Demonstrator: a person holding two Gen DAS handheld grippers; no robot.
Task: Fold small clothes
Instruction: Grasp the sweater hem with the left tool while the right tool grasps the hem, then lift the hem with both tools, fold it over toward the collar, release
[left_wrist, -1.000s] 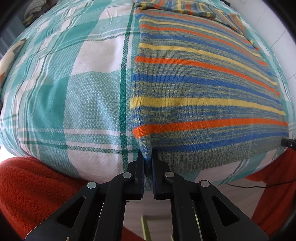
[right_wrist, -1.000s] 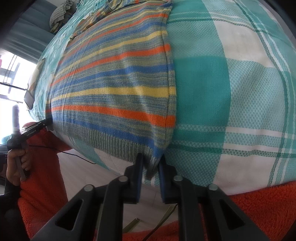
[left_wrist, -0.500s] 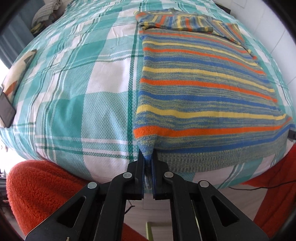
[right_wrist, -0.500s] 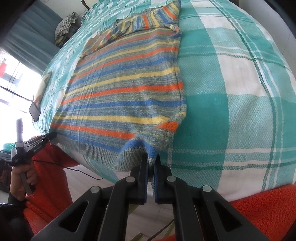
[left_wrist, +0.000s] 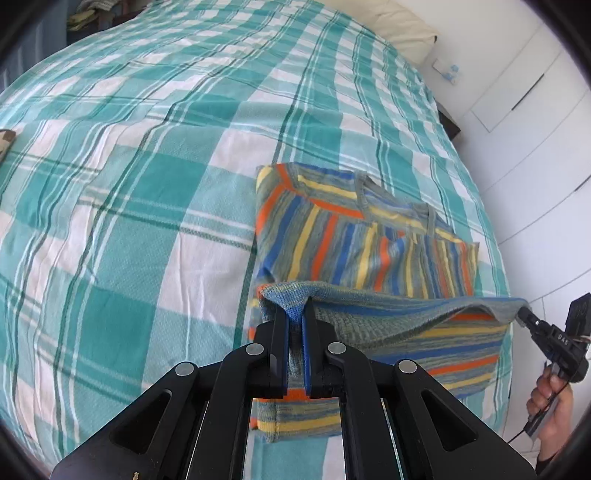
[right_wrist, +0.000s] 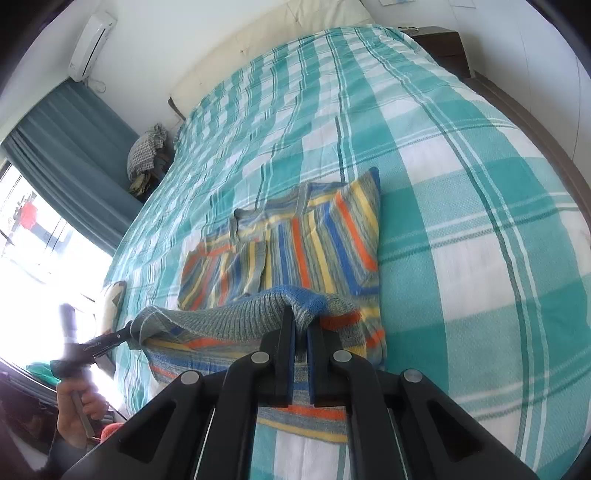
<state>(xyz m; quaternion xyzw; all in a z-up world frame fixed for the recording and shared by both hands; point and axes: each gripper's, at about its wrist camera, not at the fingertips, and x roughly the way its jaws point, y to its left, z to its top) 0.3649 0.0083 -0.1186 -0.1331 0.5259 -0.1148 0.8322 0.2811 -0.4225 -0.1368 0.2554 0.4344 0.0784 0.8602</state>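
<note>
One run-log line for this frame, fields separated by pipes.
step: folding hem toward collar | left gripper: shut on striped sweater hem corner | right gripper: shut on other hem corner | hem: lifted above plaid bedspread | fold: not yet laid down

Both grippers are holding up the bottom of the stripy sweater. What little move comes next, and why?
Probably carry the hem forward and lay it by the collar. The left gripper and right gripper each pinch a hem corner of the sweater, lifted over its lower half, while the sleeves already lie folded on the bed.
</note>
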